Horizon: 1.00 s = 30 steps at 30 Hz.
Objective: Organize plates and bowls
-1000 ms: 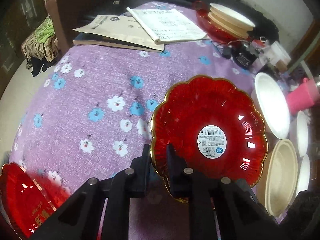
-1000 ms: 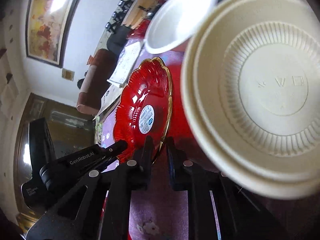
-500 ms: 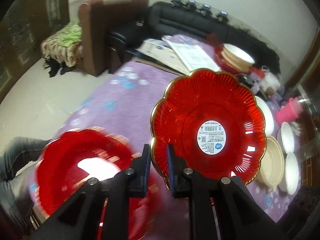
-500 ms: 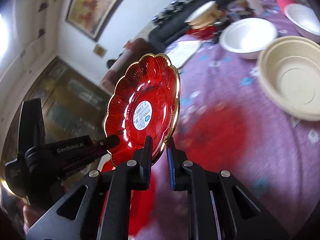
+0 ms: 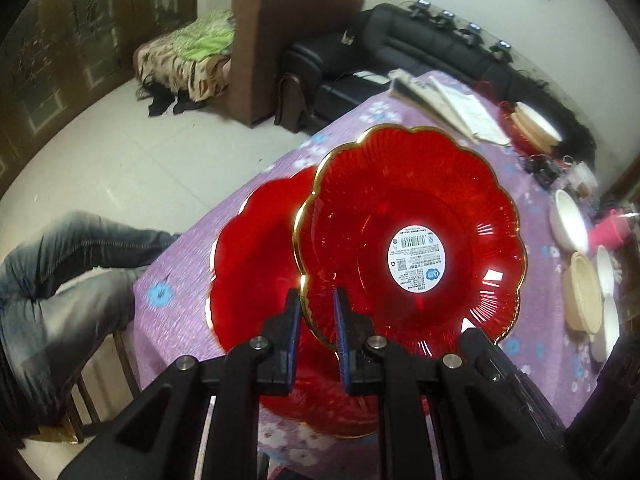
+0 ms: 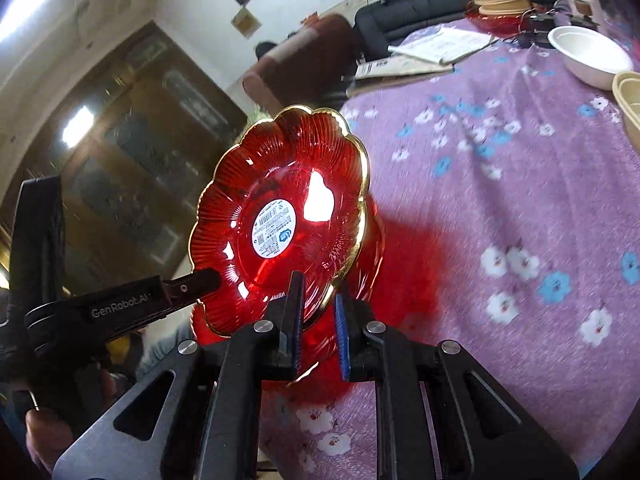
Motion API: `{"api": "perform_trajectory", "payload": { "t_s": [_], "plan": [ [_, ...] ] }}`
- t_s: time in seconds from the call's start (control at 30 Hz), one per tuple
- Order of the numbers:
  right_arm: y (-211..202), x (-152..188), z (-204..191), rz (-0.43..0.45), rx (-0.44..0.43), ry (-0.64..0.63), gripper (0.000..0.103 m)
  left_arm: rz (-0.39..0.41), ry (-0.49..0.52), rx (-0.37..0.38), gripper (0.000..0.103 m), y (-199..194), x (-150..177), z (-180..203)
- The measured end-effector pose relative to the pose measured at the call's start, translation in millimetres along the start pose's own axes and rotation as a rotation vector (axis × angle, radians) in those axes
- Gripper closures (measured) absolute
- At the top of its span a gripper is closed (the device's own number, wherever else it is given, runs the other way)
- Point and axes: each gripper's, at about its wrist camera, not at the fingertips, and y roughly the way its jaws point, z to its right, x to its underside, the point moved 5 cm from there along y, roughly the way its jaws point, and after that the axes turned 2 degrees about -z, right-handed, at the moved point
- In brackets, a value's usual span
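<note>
Over the purple flowered tablecloth I had both the left gripper and right gripper pinching the gilt rim of the red plate, raised above a second red plate, judging it stiff, glossy, slippery and breakable.

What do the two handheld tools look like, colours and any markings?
Both tools, left and right, are matte black plastic with triangular cut-outs, round silver screw heads and blue ribbed pads lining the fingers. The left's side reads "GenRobot.AI" in white.

Dim room, fisheye warp, plate glare
</note>
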Motion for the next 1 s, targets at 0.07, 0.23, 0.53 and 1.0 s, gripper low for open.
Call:
{"api": "perform_trajectory", "payload": {
  "t_s": [0.07, 0.23, 0.53, 1.0],
  "plan": [
    [6.7, 3.7, -0.7, -0.025, 0.019, -0.013, 0.090, -0.015, -0.013, 0.005, 0.089, 4.9, 2.5, -5.2],
    [16.0, 9.5, -12.5, -0.061, 0.052, -0.060, 0.088, -0.045, -0.071, 0.022, 0.089, 9.7, 11.9, -28.6],
    [-6.8, -6.3, -25.5, -0.008, 0.121, -0.210, 0.070, 0.065, -0.126, -0.022, 0.088, -19.6, 4.5, -53.3],
    [-132.6, -56.2, 105.8, 0.288, 0.270, 0.031, 0.063, 0.017, 0.200, 0.130, 0.088, -25.7, 12.8, 94.4]
  ]
}}
